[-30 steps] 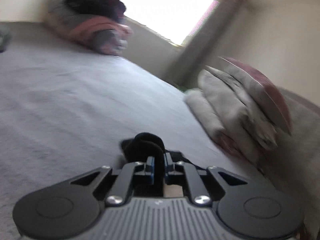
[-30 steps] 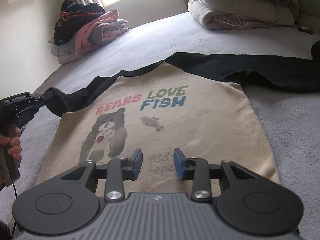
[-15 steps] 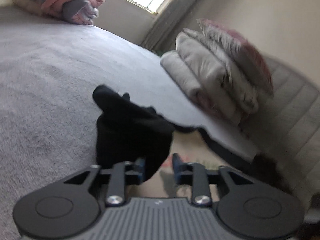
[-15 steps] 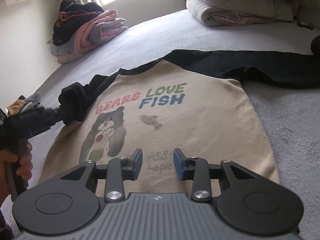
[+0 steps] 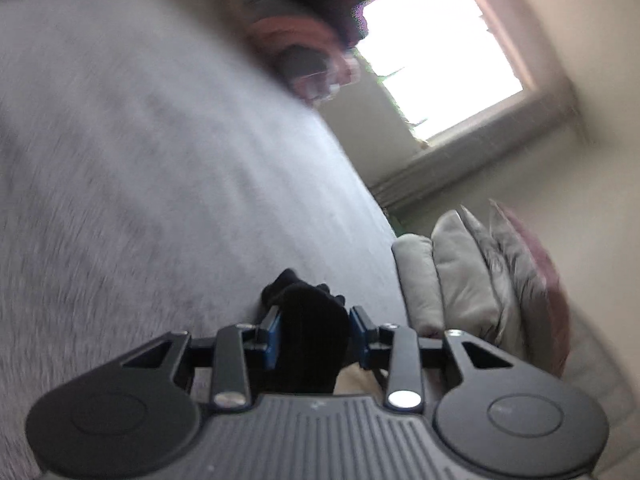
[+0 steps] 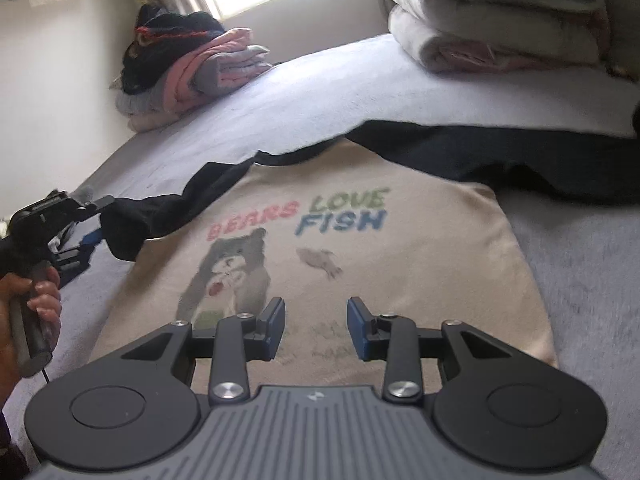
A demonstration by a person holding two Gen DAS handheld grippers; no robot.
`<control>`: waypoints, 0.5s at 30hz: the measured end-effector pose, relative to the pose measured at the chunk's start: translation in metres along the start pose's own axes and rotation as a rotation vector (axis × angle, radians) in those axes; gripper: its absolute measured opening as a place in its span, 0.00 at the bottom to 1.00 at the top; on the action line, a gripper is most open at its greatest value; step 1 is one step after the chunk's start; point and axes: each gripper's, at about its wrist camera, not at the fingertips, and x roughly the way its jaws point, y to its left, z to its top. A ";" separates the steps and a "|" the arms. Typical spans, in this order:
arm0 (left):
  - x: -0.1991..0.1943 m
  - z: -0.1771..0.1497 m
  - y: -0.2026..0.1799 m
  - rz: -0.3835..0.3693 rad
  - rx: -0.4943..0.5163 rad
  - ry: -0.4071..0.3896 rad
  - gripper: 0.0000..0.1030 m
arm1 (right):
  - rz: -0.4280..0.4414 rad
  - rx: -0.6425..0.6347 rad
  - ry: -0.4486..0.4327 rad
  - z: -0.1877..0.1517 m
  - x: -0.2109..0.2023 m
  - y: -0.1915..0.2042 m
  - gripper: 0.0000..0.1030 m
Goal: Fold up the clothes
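Cream shirt (image 6: 360,248) of soft knit, spread flat and face up on the bed (image 6: 580,264), black raglan sleeves, faded print of a grey bear, a small fish and the words BEARS LOVE FISH in pink, green and blue. Right sleeve (image 6: 520,152) stretched flat toward the far right; left sleeve (image 6: 160,212) bunched into a dark, limp rope, lifted off the bed toward the left.

Left gripper (image 5: 314,334): blue-padded jaws partly apart, a thick wad of black sleeve cuff (image 5: 308,320) filling the gap between them and touching both pads; from the right wrist view, same gripper (image 6: 86,220) seen at the sleeve's end, a hand (image 6: 38,300) wrapped round its grey handle. Whether gripping or letting go, cannot tell. Right gripper (image 6: 316,330): jaws wide apart, empty, hovering over the shirt's hem, contact with the cloth not discernible.

Bed cover pale grey, short fuzzy pile. Stack of folded clothes (image 6: 188,68), pink, grey and dark, at the far corner under a bright window (image 5: 436,56). Folded quilts (image 6: 492,16), off-white with pink, piled at the headboard end. Cream walls; left wrist view heavily motion-blurred.
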 end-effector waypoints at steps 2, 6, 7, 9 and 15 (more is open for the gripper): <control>0.003 0.003 0.010 0.001 -0.074 0.032 0.34 | 0.020 -0.036 -0.012 0.010 -0.001 0.013 0.36; 0.008 0.008 0.023 0.002 -0.163 0.093 0.22 | 0.106 -0.076 -0.033 0.031 0.008 0.047 0.36; 0.009 0.009 0.023 -0.004 -0.170 0.102 0.12 | 0.128 -0.087 -0.039 0.035 0.011 0.057 0.36; 0.010 0.009 0.023 -0.018 -0.185 0.120 0.11 | 0.166 -0.117 -0.044 0.039 0.020 0.079 0.36; 0.006 0.013 0.010 -0.043 -0.146 0.161 0.08 | 0.267 -0.197 0.006 0.039 0.064 0.138 0.36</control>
